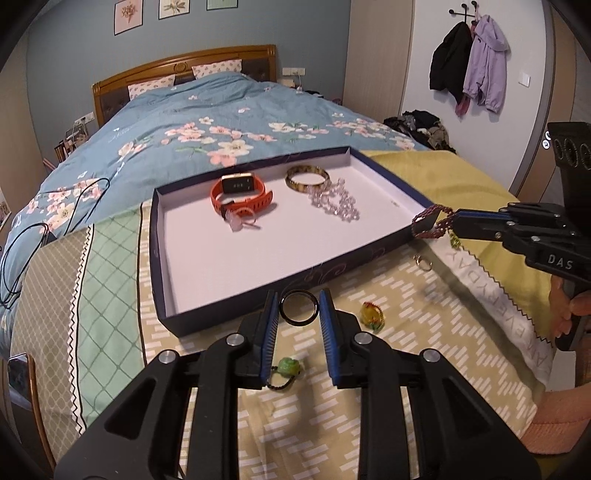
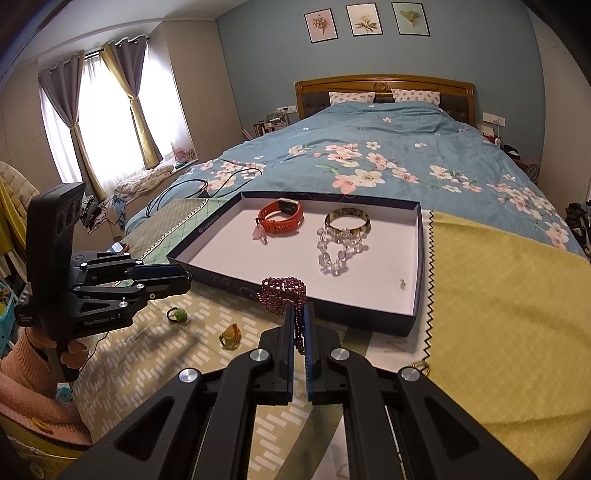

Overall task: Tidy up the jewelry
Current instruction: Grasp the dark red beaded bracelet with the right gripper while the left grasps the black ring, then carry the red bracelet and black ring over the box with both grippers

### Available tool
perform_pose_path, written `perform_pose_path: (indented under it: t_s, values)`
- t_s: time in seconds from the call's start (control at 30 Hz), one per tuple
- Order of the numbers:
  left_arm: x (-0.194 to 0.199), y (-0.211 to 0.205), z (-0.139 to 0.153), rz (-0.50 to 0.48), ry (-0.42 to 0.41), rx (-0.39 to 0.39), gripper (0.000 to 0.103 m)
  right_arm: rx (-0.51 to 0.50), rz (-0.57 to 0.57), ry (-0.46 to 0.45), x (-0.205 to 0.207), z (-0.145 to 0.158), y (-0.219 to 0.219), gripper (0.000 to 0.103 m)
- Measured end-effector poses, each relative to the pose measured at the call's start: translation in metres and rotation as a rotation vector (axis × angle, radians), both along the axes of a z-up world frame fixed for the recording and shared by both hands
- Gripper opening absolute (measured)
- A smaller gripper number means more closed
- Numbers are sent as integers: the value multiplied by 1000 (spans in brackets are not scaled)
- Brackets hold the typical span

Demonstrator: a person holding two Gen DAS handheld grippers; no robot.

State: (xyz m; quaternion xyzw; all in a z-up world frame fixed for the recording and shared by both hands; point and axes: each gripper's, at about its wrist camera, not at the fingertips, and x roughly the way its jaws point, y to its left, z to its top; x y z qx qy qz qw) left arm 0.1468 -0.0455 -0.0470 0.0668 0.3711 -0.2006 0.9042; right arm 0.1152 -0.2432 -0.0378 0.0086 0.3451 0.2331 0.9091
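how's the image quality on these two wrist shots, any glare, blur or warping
Left wrist view: strong fisheye bending of the box, dark vignette corners, sharp black ring. Right wrist view: window blown out by daylight, left gripper casts a soft shadow on the cloth.

bed (image 2: 369, 155) floral quilt | jackets (image 1: 469, 62) on hooks | curtains (image 2: 110, 110) | prints (image 2: 365, 20)

tray (image 1: 258, 275) near half bare, open to pass | far half blocked: orange watch (image 1: 242, 194), bangle (image 1: 307, 178), crystal beads (image 1: 336, 201) | front cloth cluttered: green ring (image 1: 289, 367), amber ring (image 1: 373, 315), gold ring (image 1: 423, 262) | yellow cloth (image 2: 498, 295) right of tray bare
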Motion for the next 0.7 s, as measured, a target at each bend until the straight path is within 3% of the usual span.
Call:
perform_pose_path:
  t_s: [0.7]
  values:
    - [12, 0, 19, 19, -47, -29, 23, -1, 30, -32, 27, 10, 11, 3]
